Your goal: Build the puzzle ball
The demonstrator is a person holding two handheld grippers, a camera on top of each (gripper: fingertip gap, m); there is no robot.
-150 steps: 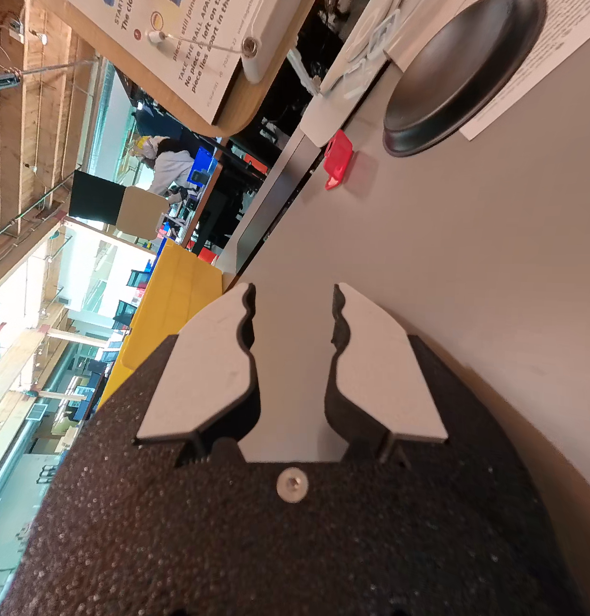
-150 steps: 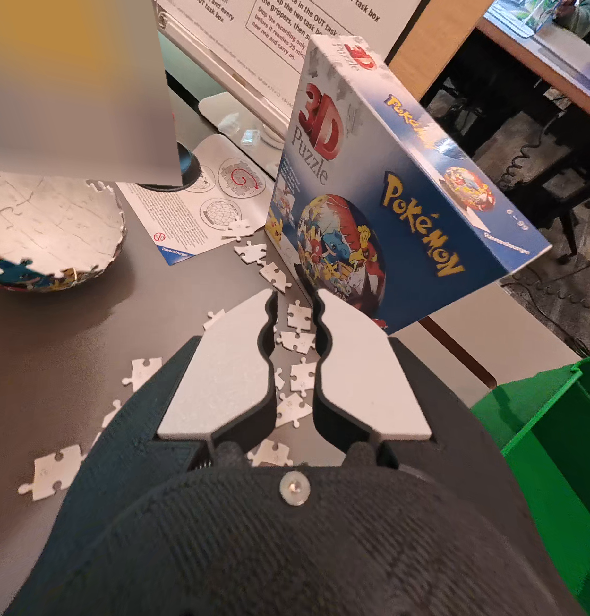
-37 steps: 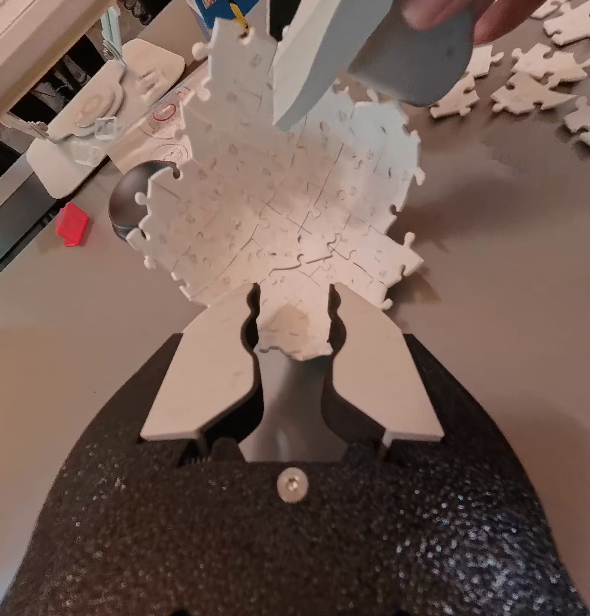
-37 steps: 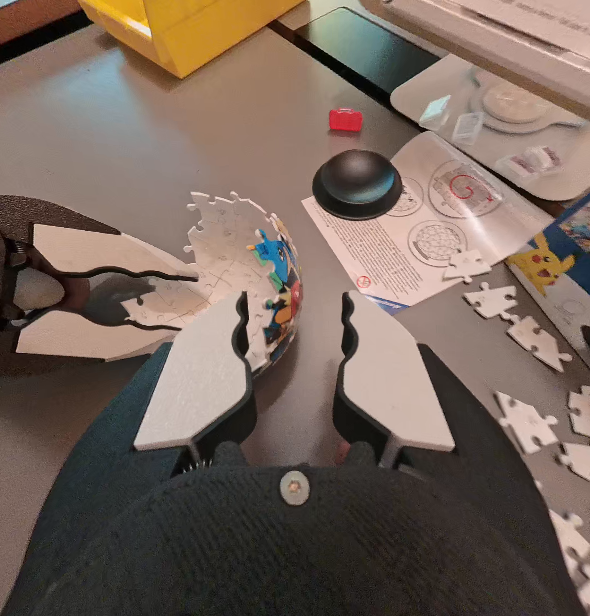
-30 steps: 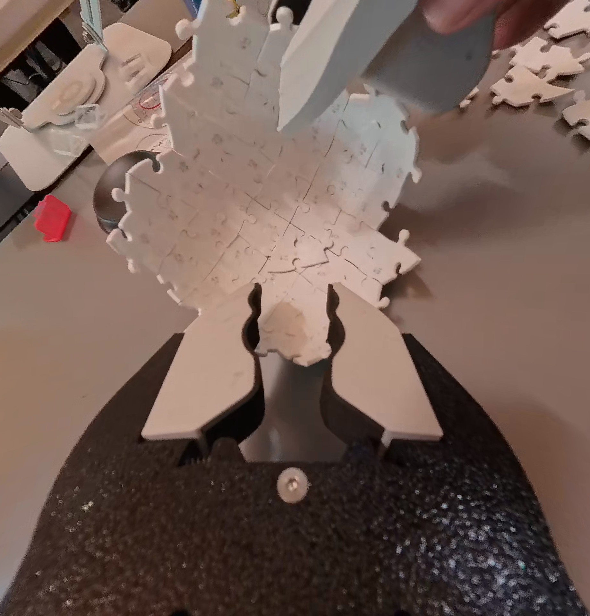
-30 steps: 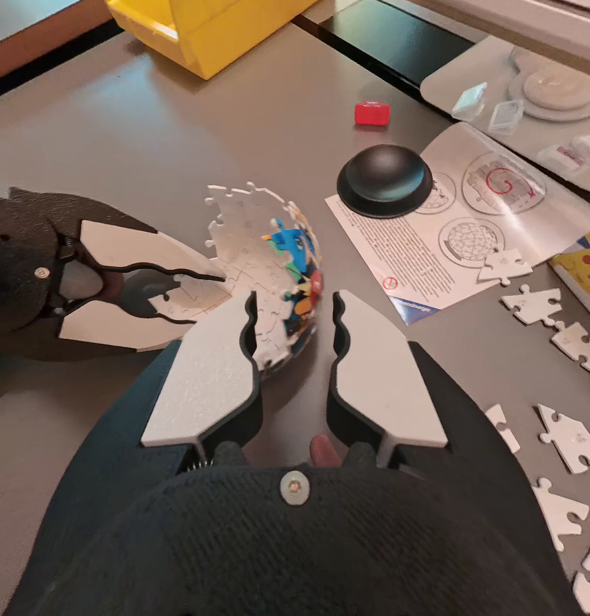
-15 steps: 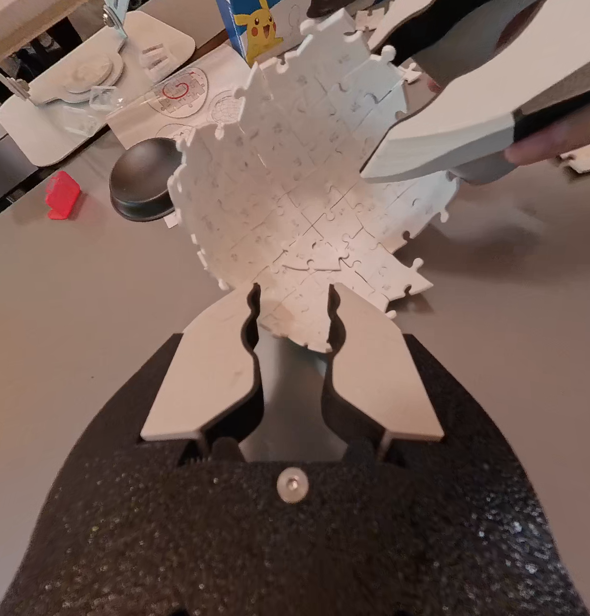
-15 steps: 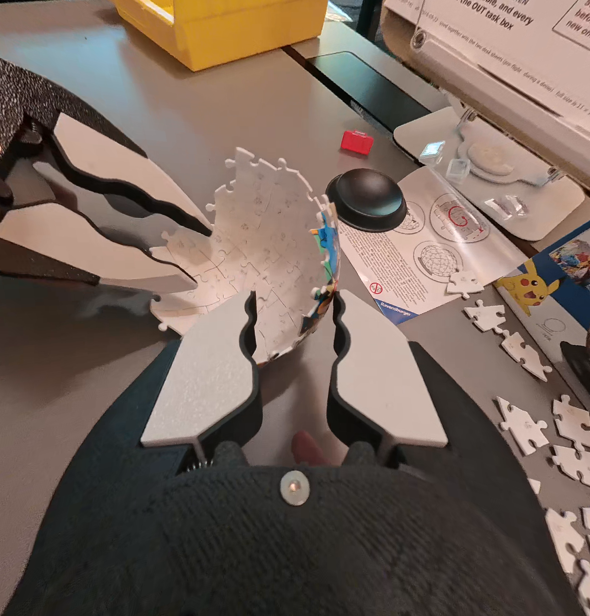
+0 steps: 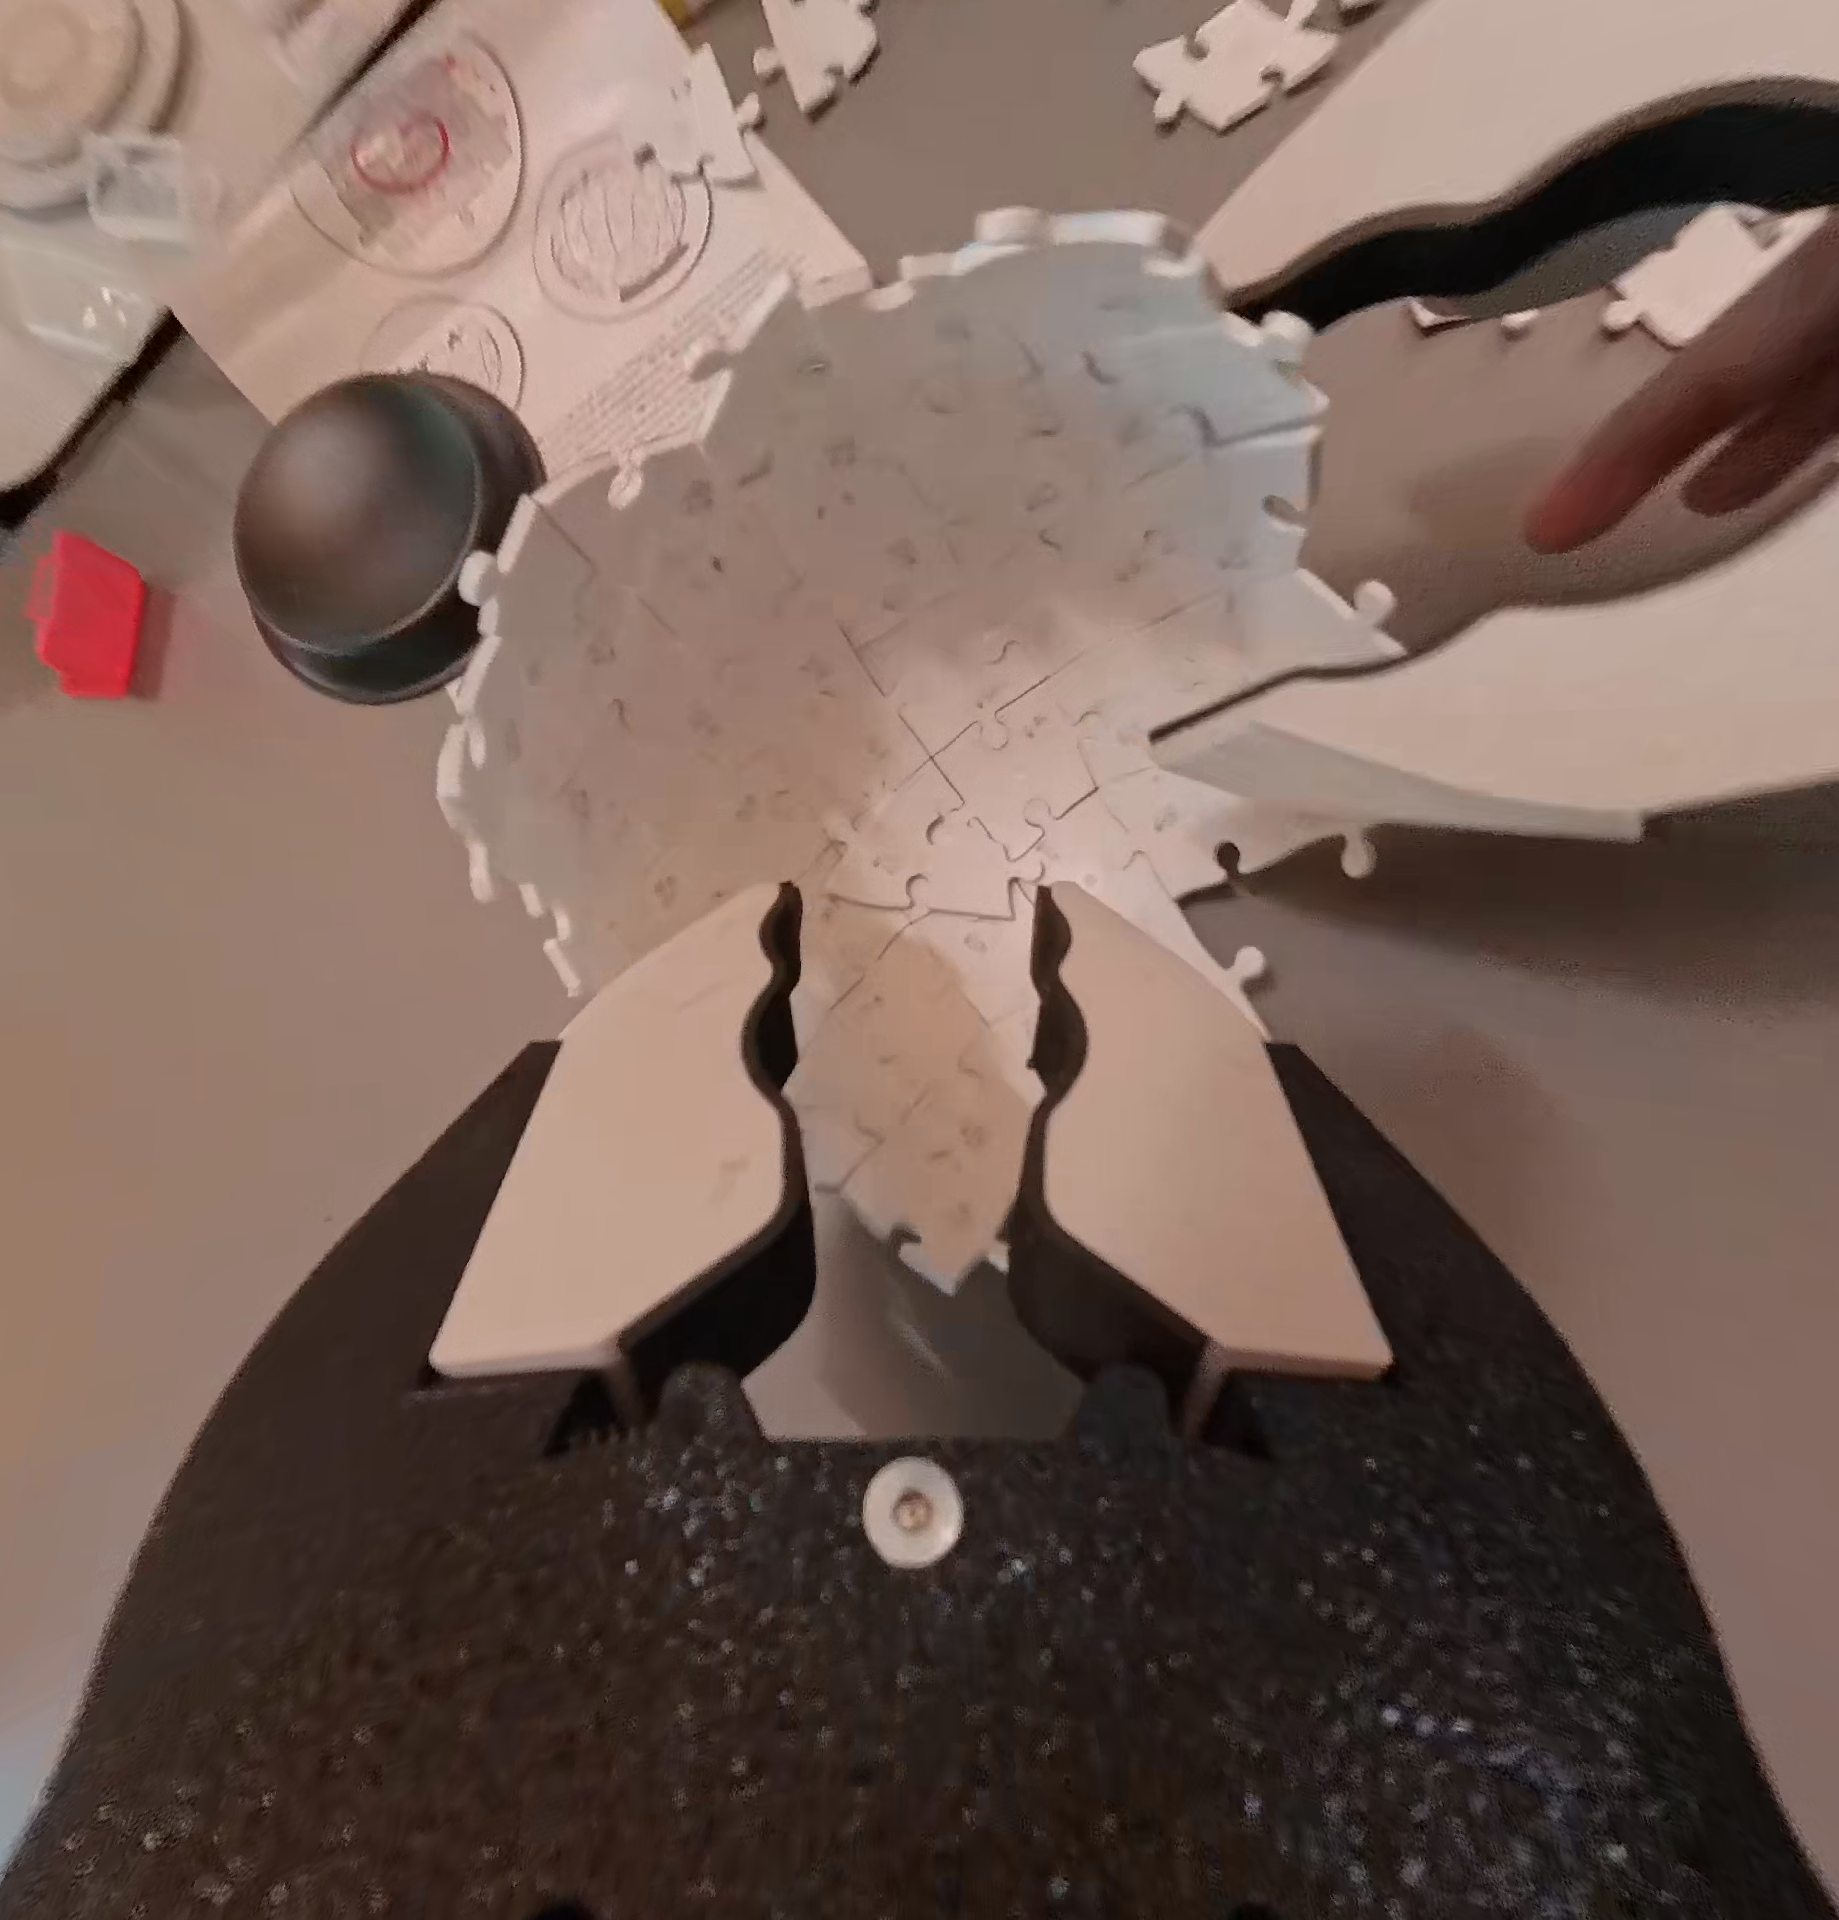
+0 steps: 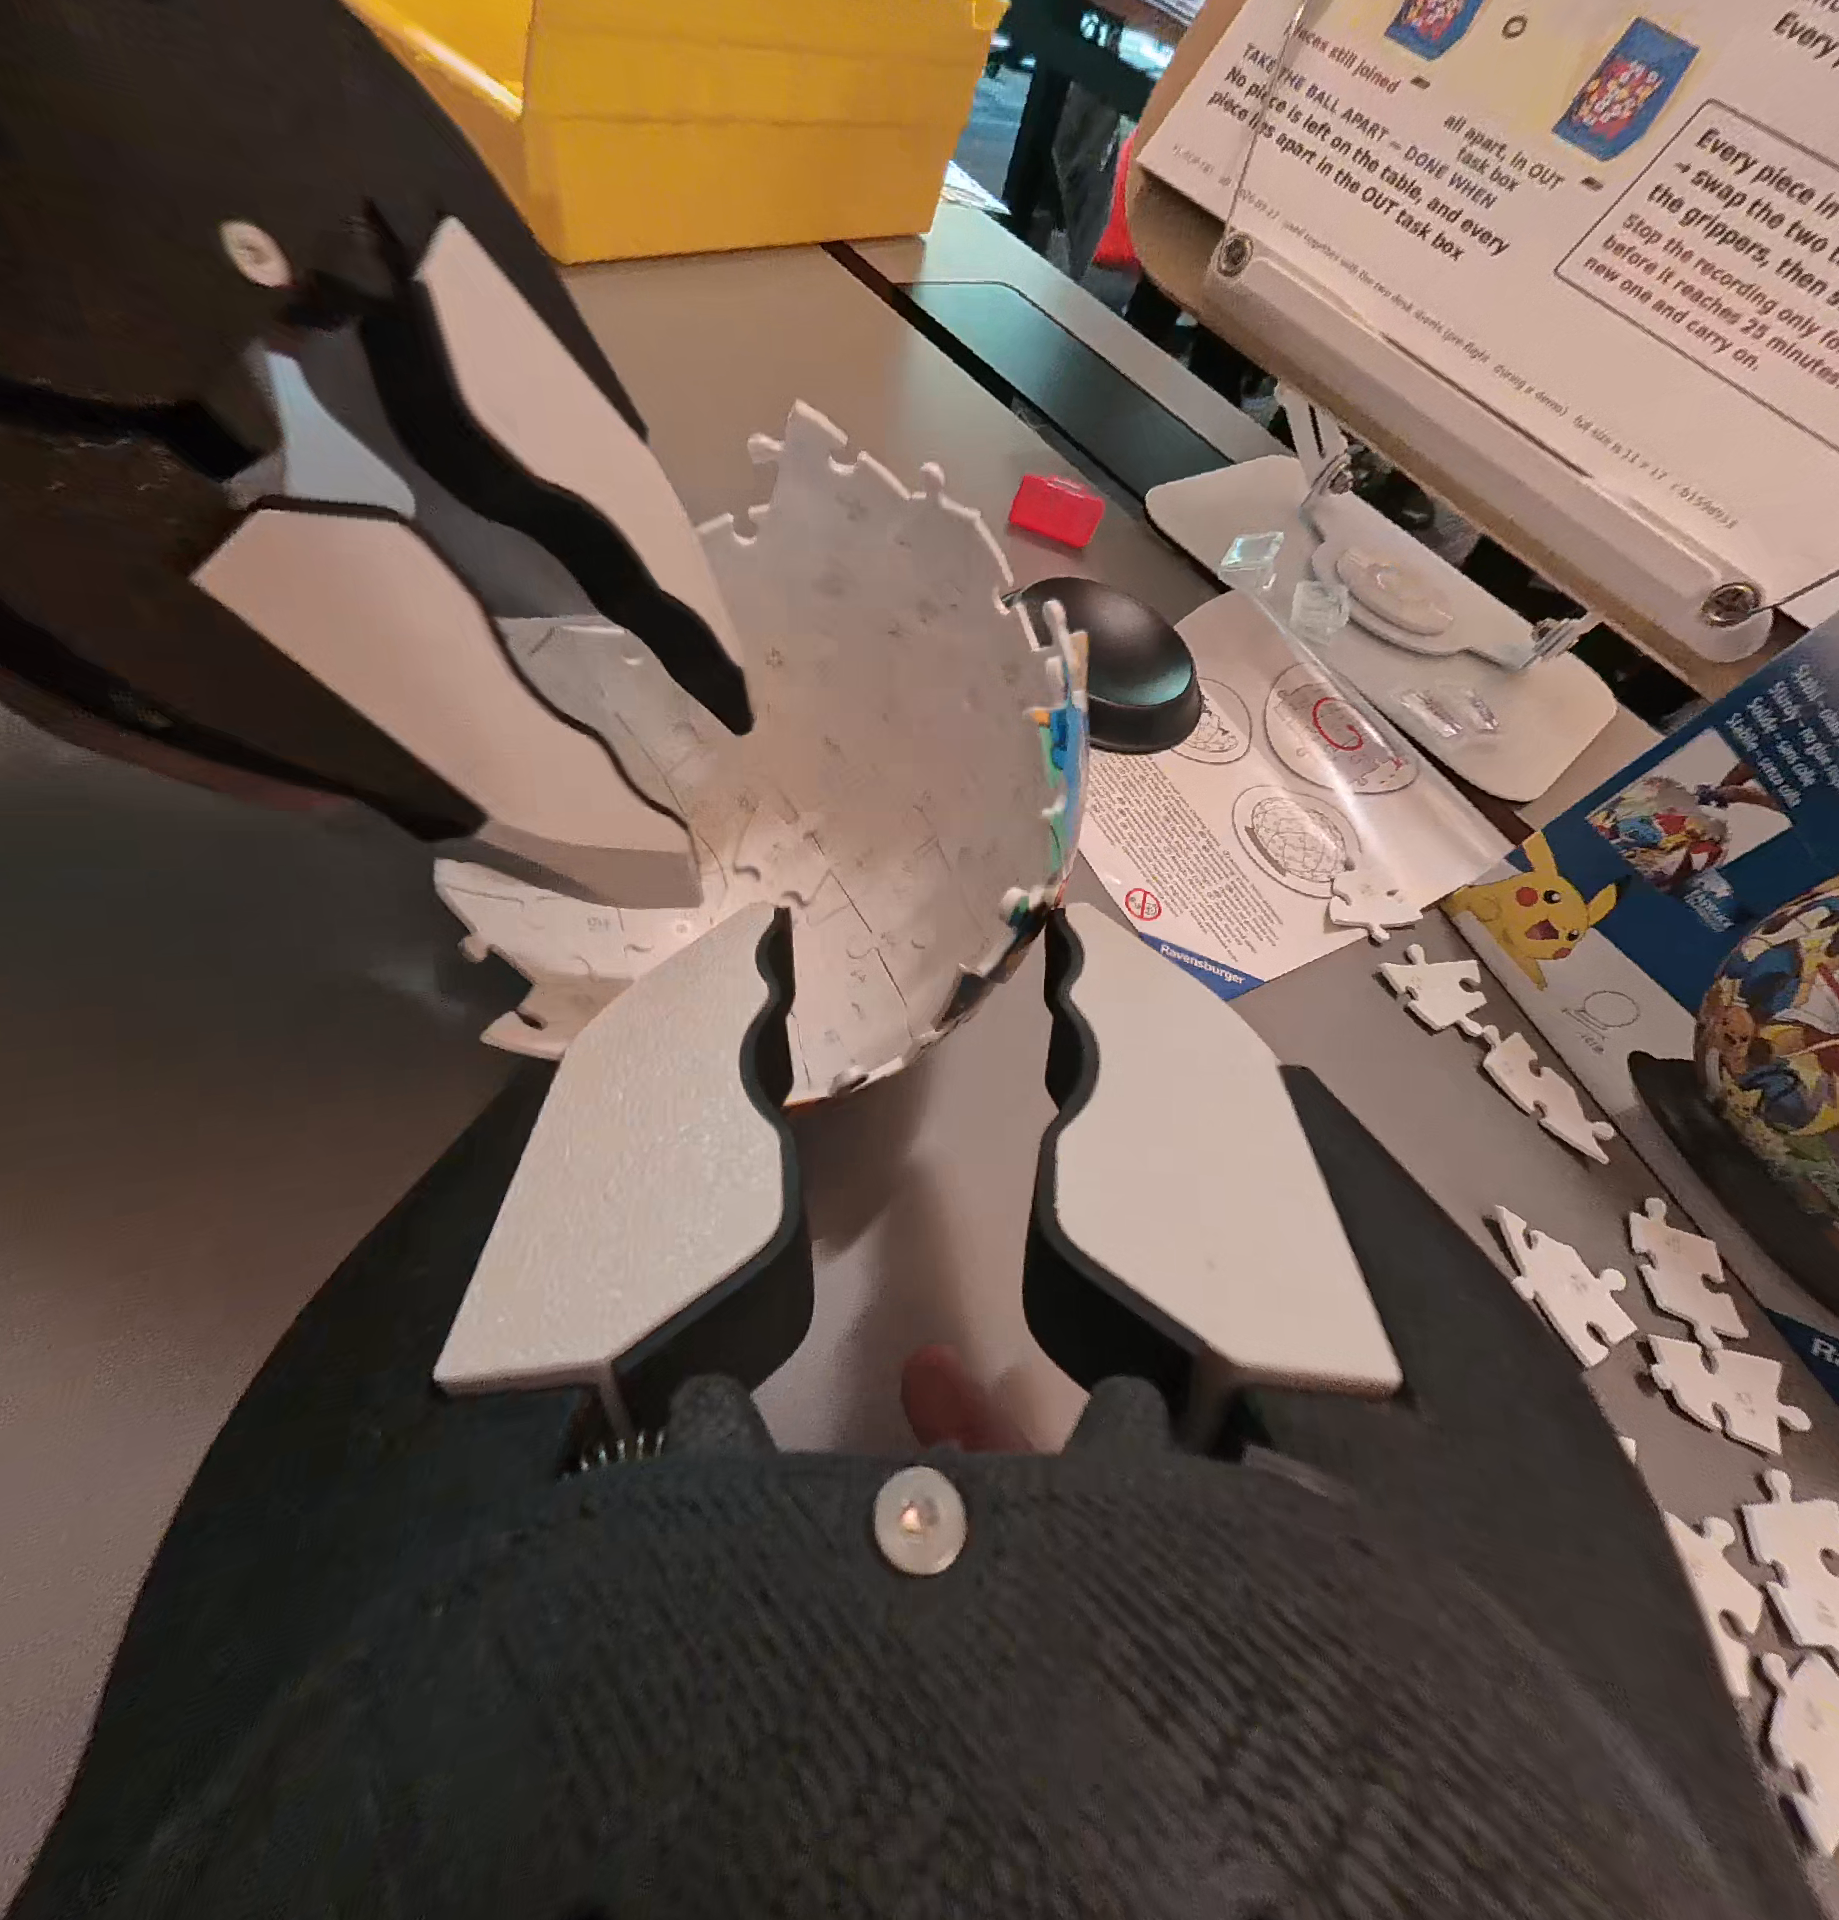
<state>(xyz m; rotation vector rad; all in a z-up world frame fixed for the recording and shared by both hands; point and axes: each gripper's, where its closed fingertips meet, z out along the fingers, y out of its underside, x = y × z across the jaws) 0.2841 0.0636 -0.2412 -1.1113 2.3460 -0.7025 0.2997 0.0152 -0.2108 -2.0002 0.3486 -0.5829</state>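
The half-built puzzle ball, a white-inside shell with a jagged rim, sits tilted on the grey table; its coloured outside shows at the rim in the right wrist view. My left gripper is open, with a lobe of the shell's near rim between its jaws. It shows at upper left in the right wrist view. My right gripper is open and straddles the shell's wall. It reaches in from the right in the left wrist view, with a person's fingertip behind it.
A black dome stand rests on an instruction sheet just behind the shell, and a small red block lies beyond. Several loose white pieces and the puzzle box lie at right. A yellow bin stands at the back. About 20 centimeters separates my left fingertips from the small red block. My left wrist view looks at it from another angle.
Both grippers came from apart to the shell. In the last second the shell tipped more upright, the right gripper swung round to its right side and both views moved closer.
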